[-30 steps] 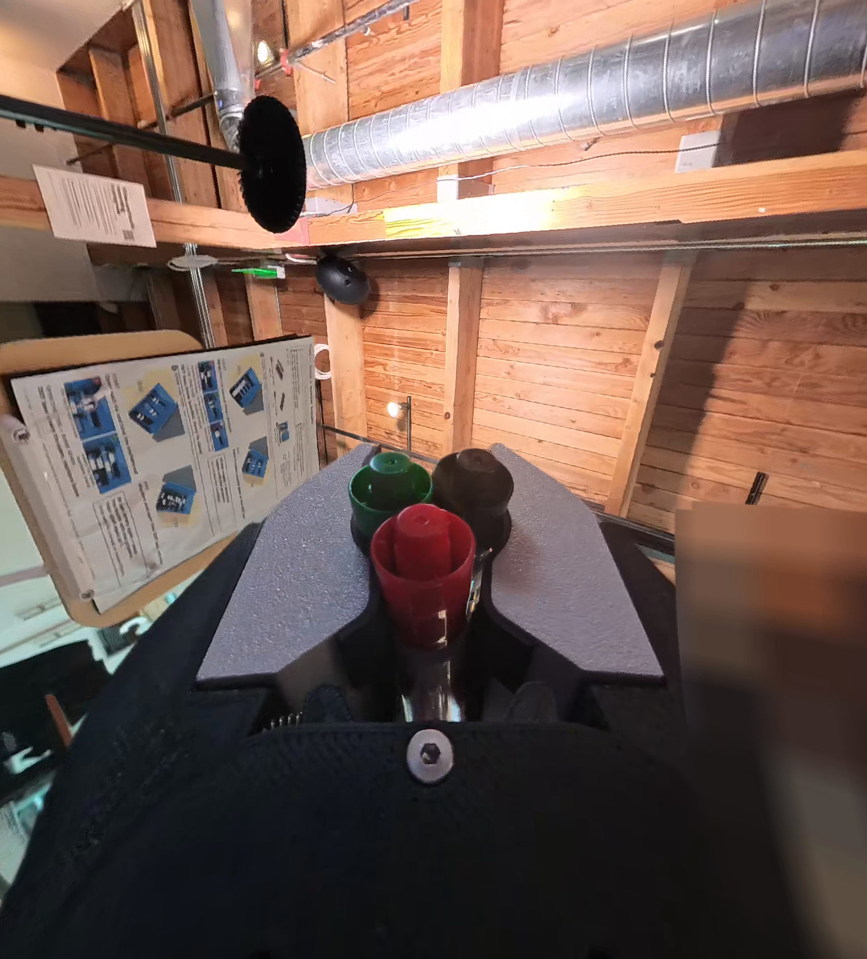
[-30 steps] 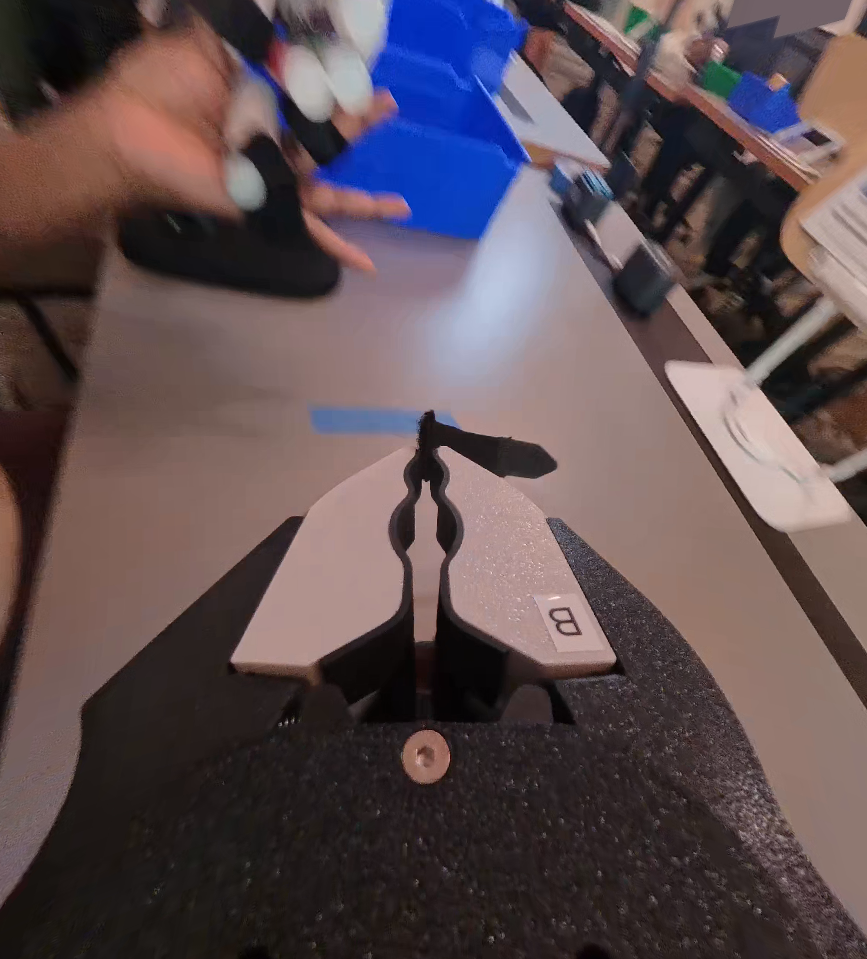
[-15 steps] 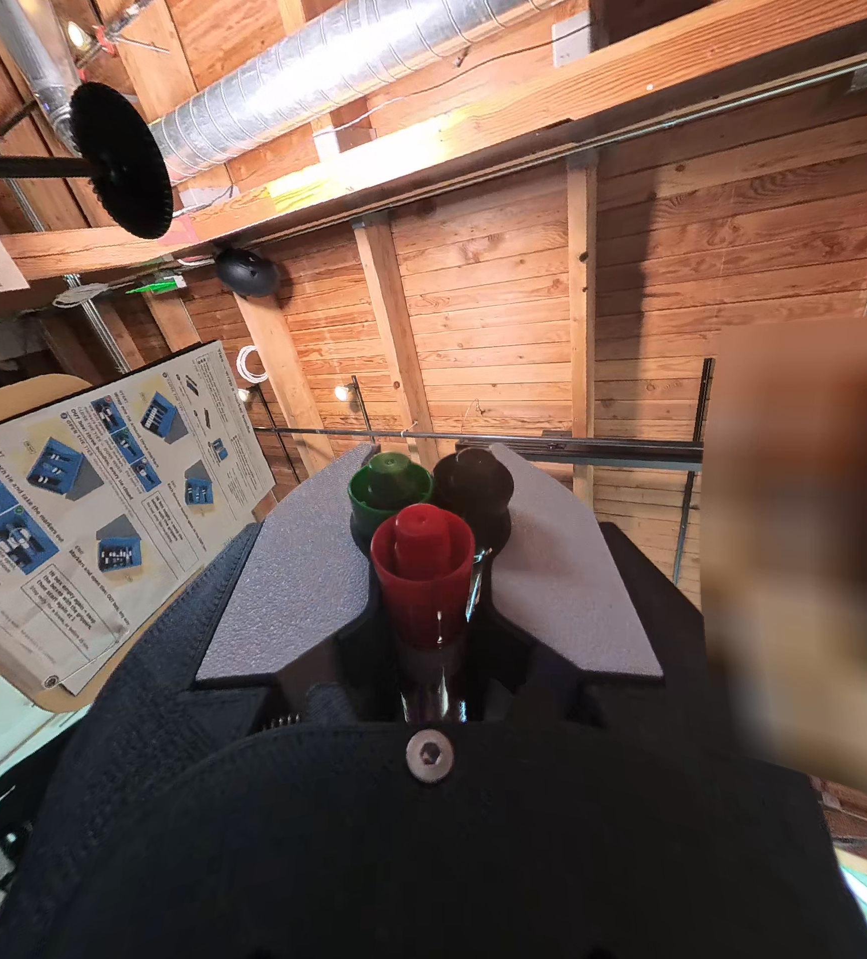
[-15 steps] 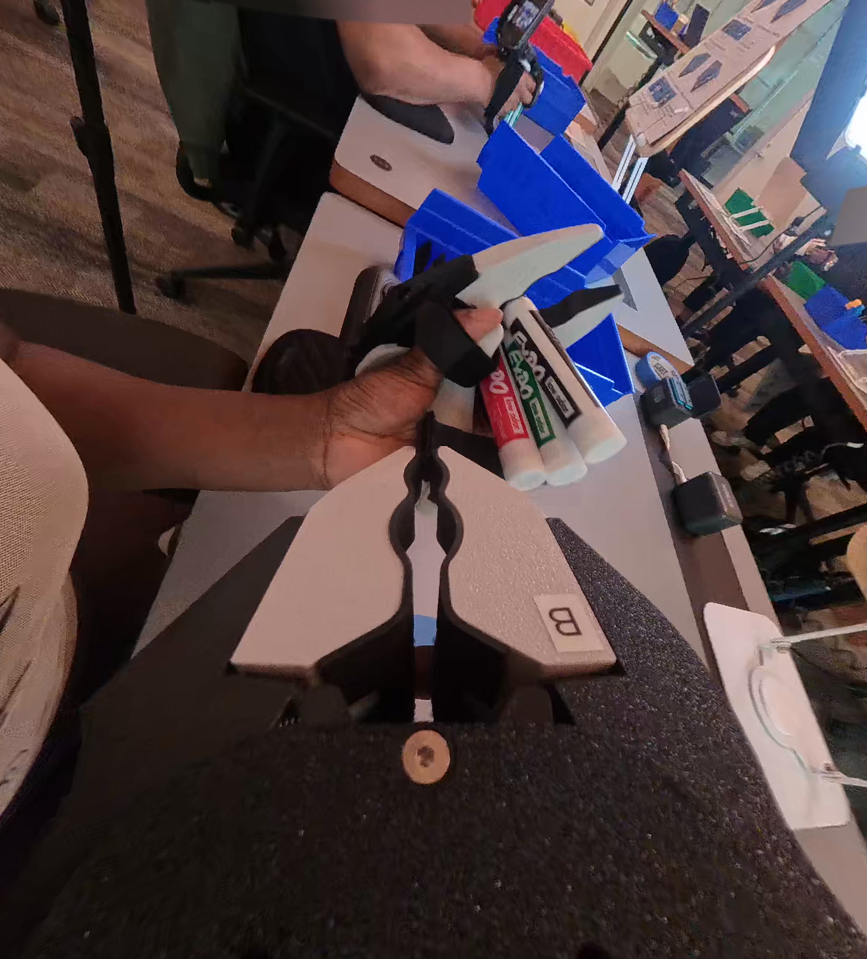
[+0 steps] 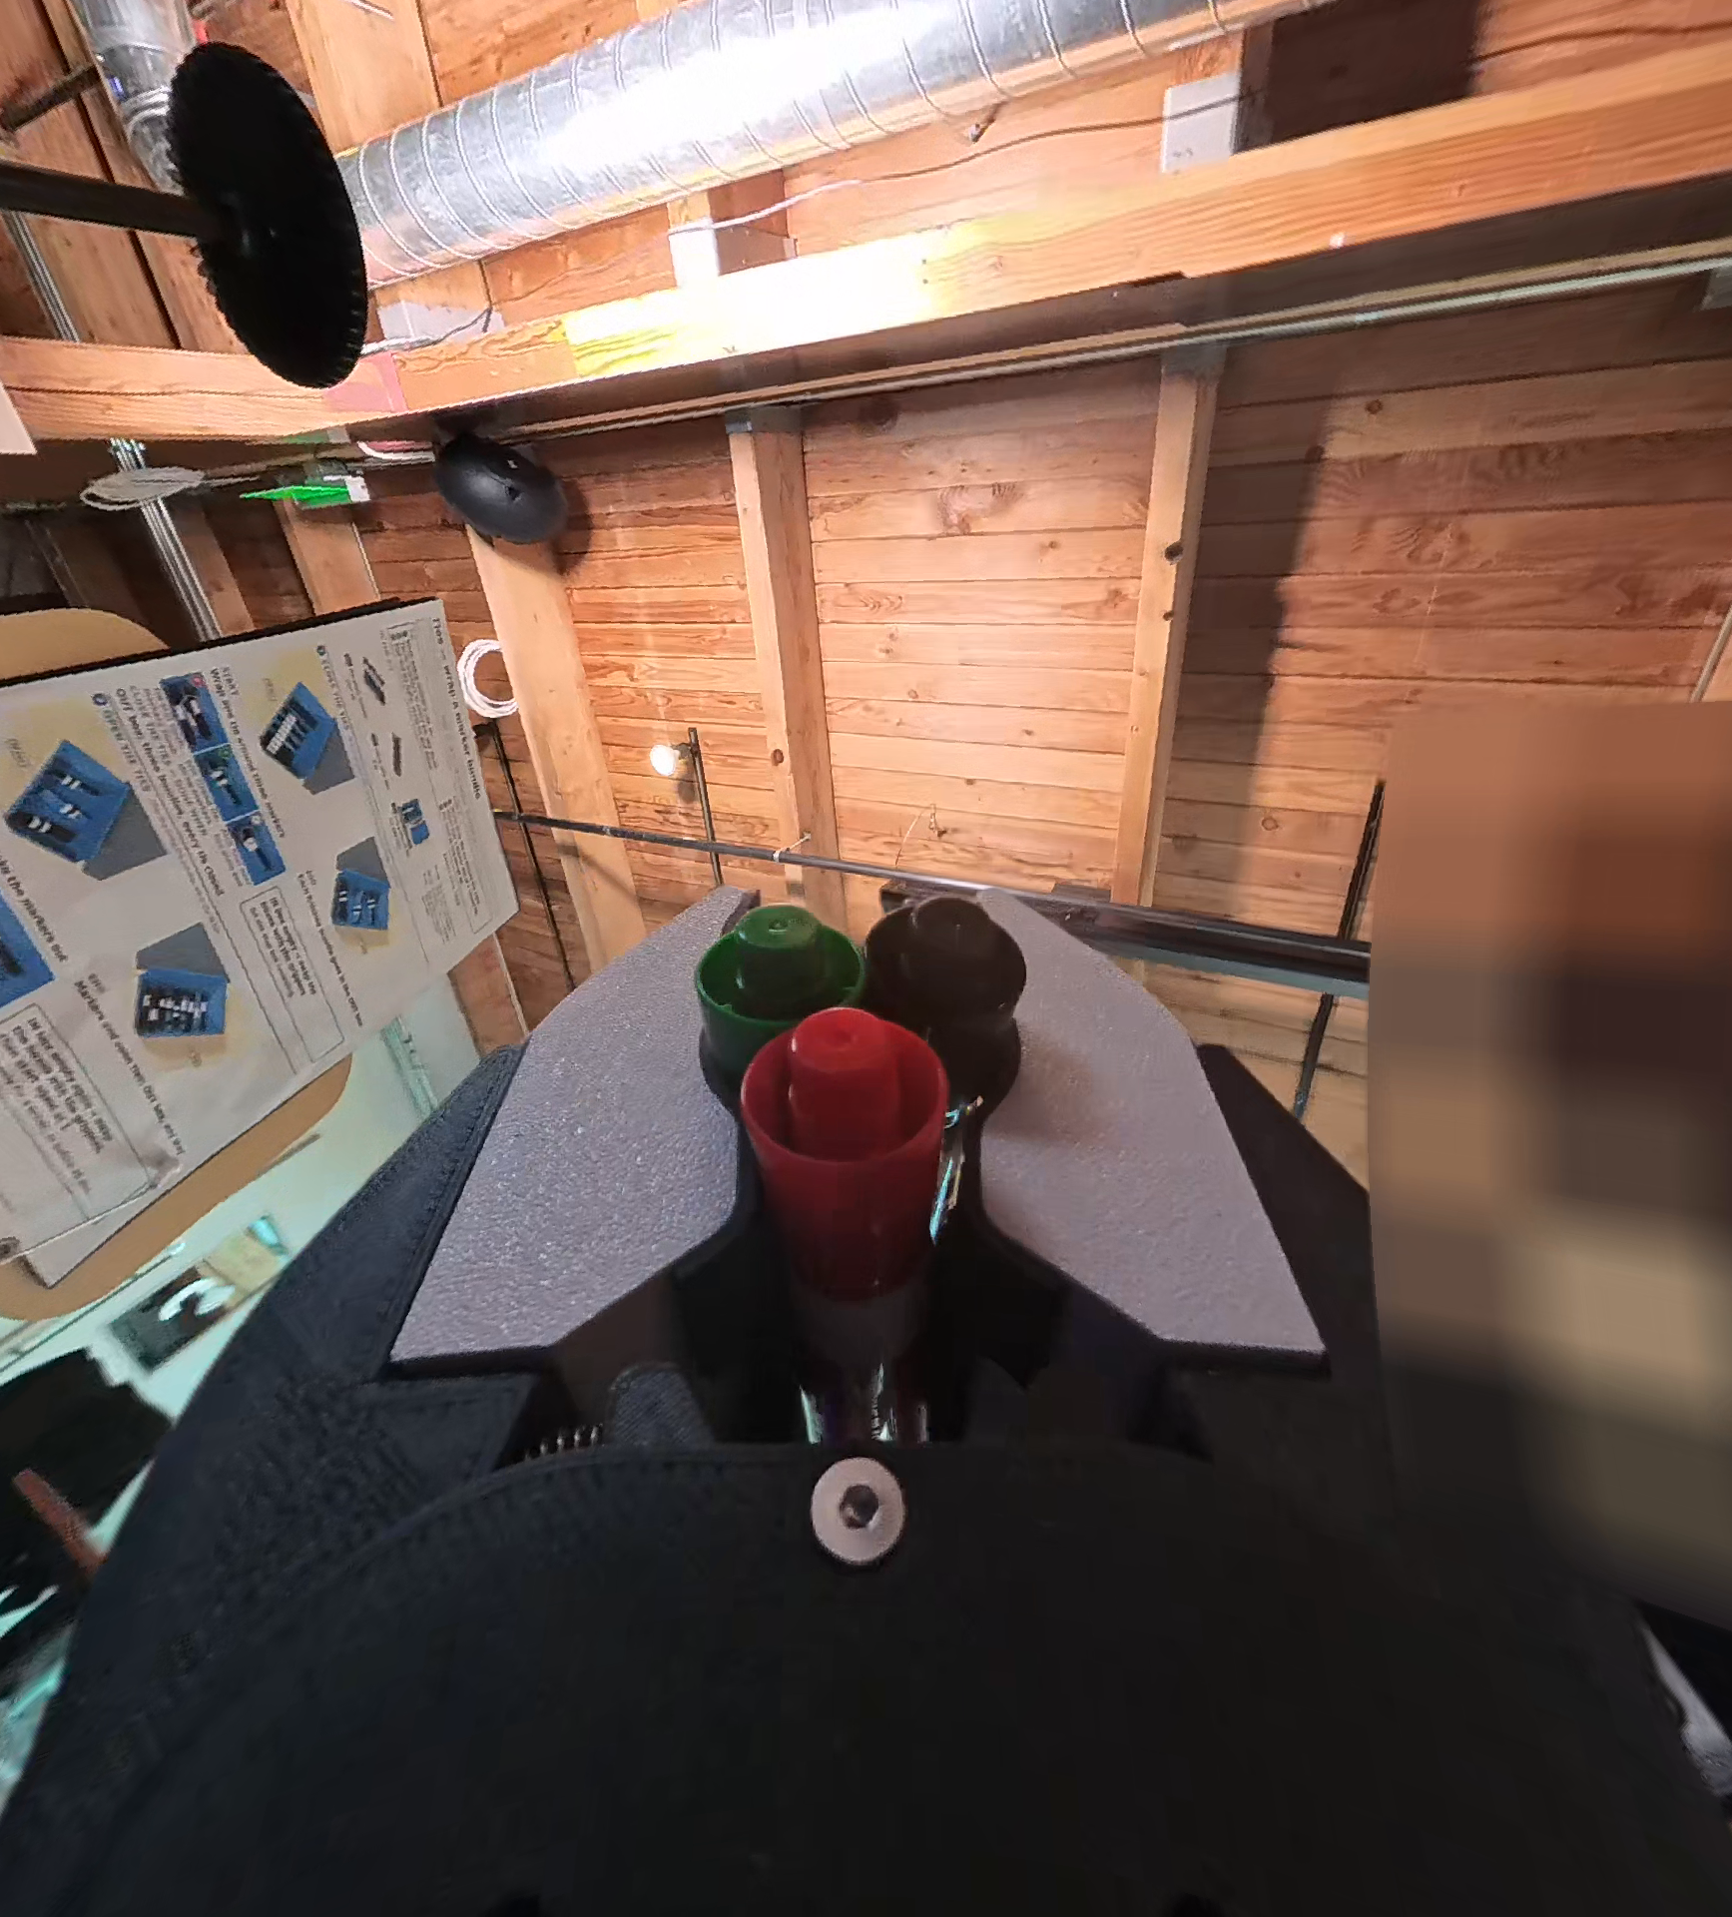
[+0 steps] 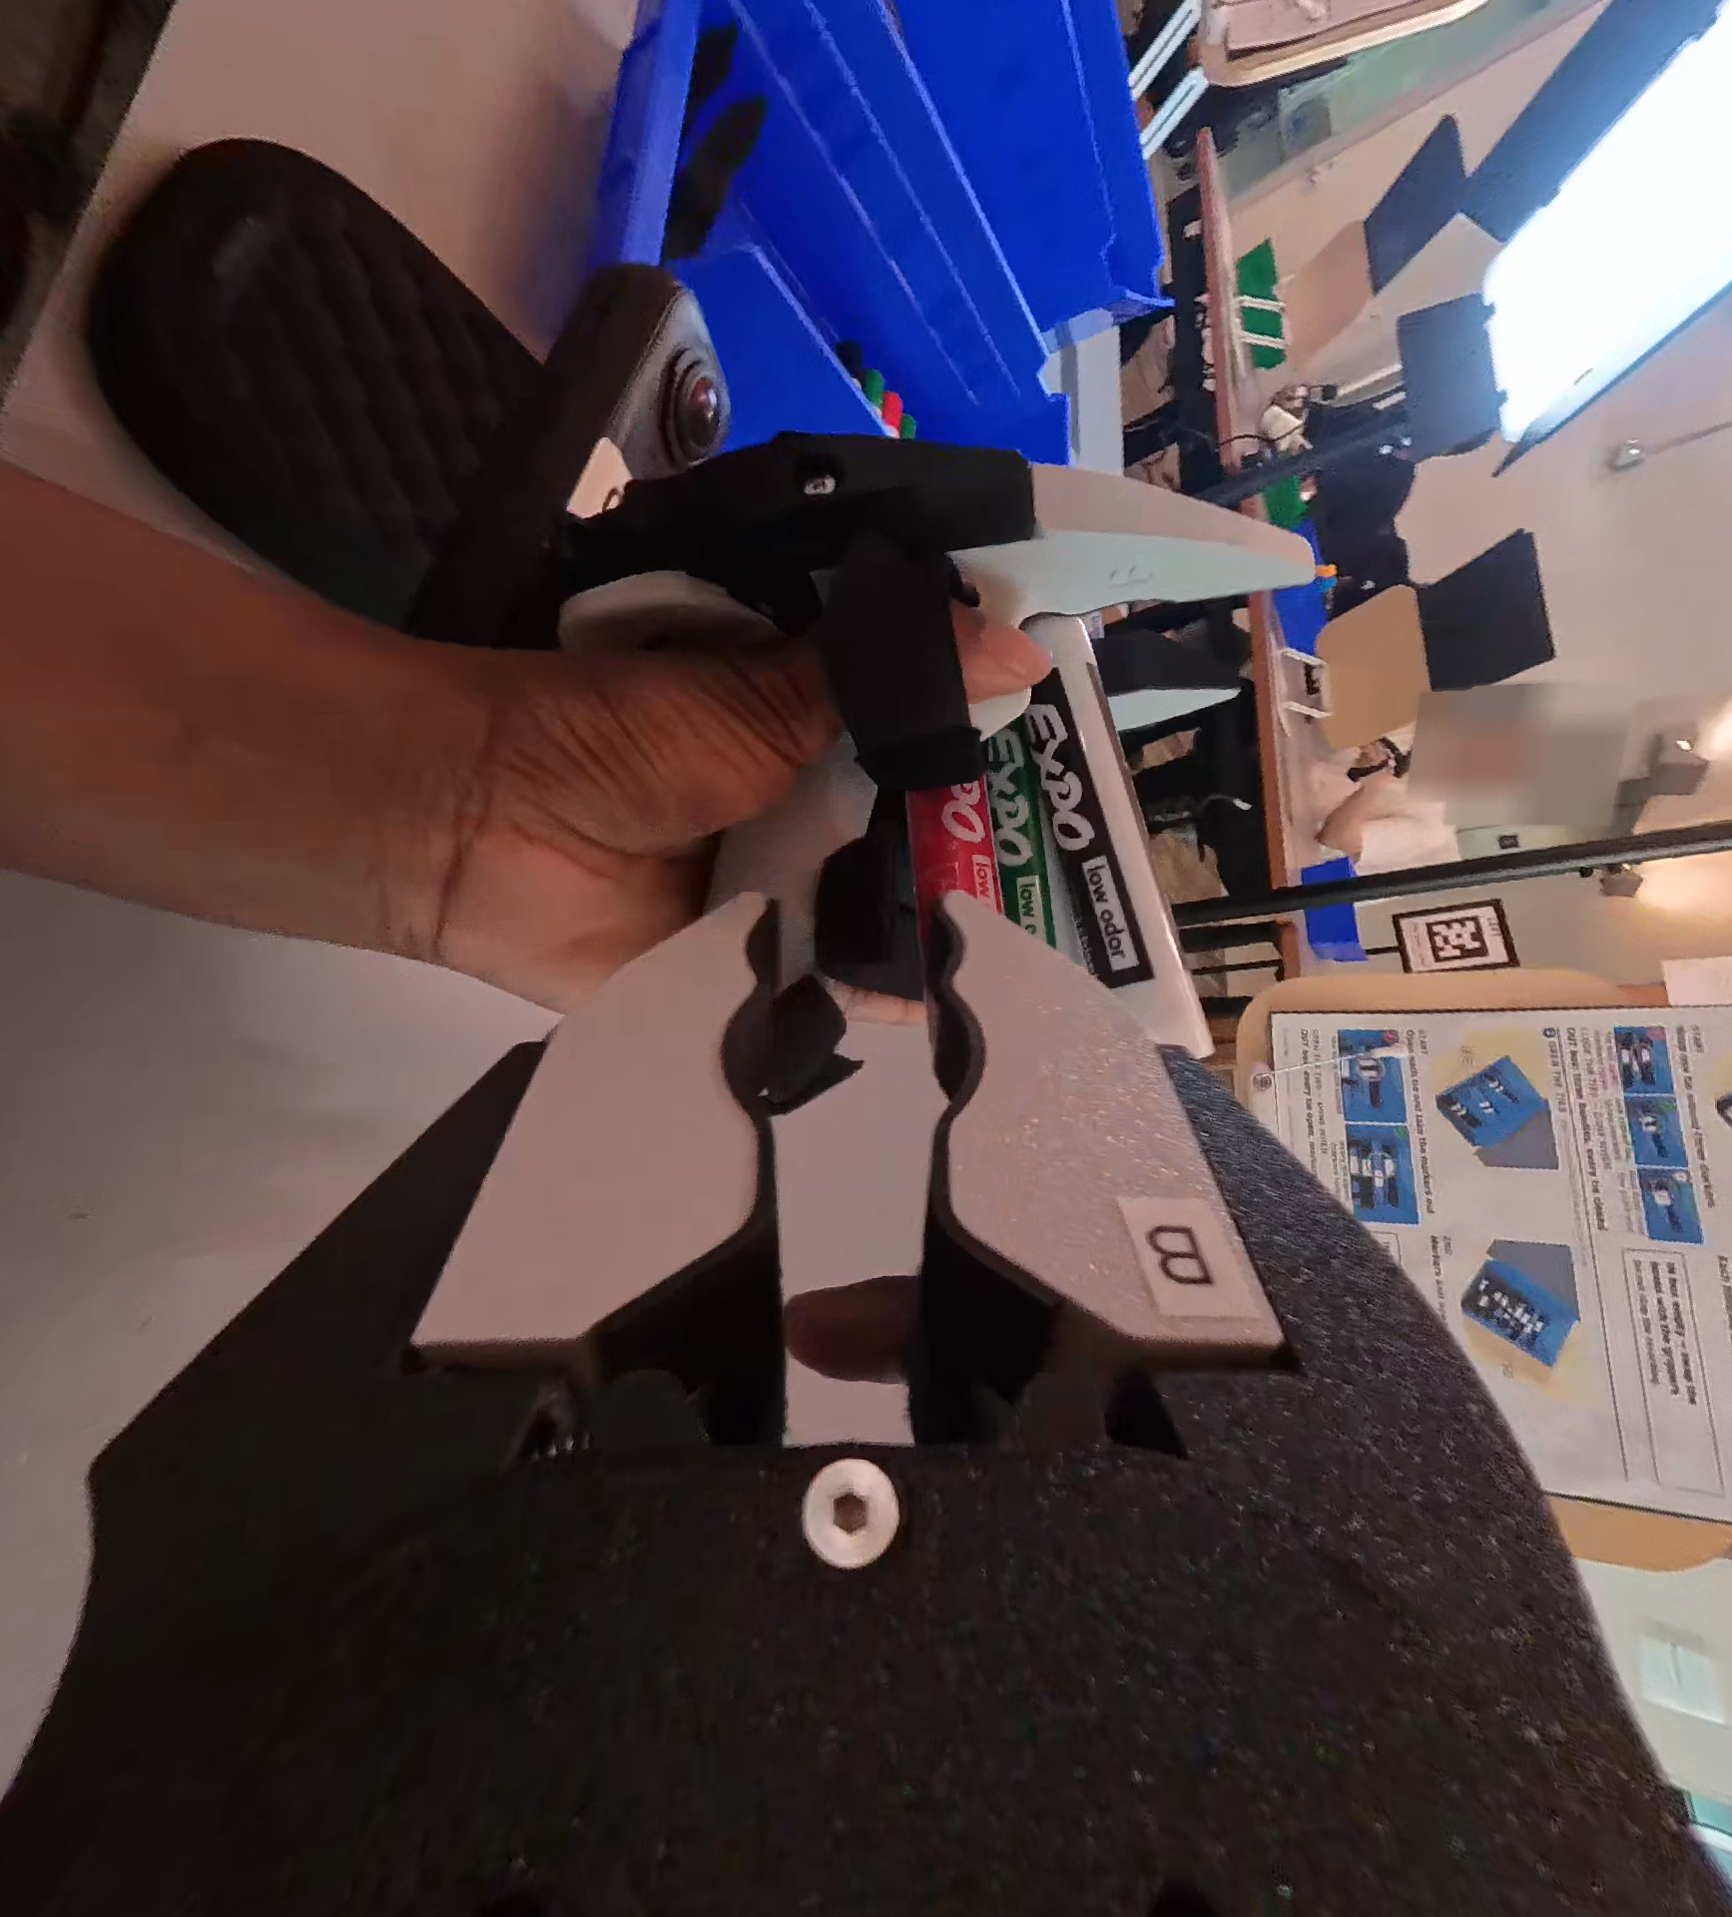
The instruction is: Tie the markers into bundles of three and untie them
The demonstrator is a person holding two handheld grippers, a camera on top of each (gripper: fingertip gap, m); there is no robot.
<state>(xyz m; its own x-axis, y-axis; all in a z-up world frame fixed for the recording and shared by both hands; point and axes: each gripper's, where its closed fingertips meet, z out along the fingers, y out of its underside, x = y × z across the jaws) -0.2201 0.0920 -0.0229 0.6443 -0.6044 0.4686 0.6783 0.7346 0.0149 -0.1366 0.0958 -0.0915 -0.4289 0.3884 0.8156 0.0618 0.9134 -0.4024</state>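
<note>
Right jaws: the right gripper (image 6: 846, 923) has its jaws spread, with a clear gap between them. A moment ago they were pressed together on the end of the black tie (image 6: 794, 1043).
Tie end: it now sits loose in the gap, close to the left pad, and nothing pinches it.
What changed: the right gripper has let go of the tie and has come right up to the markers.
Hand: a hand (image 6: 581, 788) holds the left gripper just past the right jaws.
Left jaws: the left gripper (image 5: 867, 913) pinches three markers (image 5: 841, 1120) in one bunch, as it did a moment ago. The red cap is nearest, and the green and black caps sit side by side behind it, each against a pad.
Where the markers are: up in the air above the bench (image 6: 166, 1141), caps up toward the wooden ceiling (image 5: 944, 622).
Band: a black band (image 6: 898, 664) goes across the markers near the left jaws. I think it is the tie, partly wrapped.
What it means: the bundle looks started but not done. I think the right jaws need a new grip on the loose end.
Farther off: blue bins (image 6: 892, 156) stand on the bench, and a picture sheet (image 6: 1567, 1193) stands to the right.
</note>
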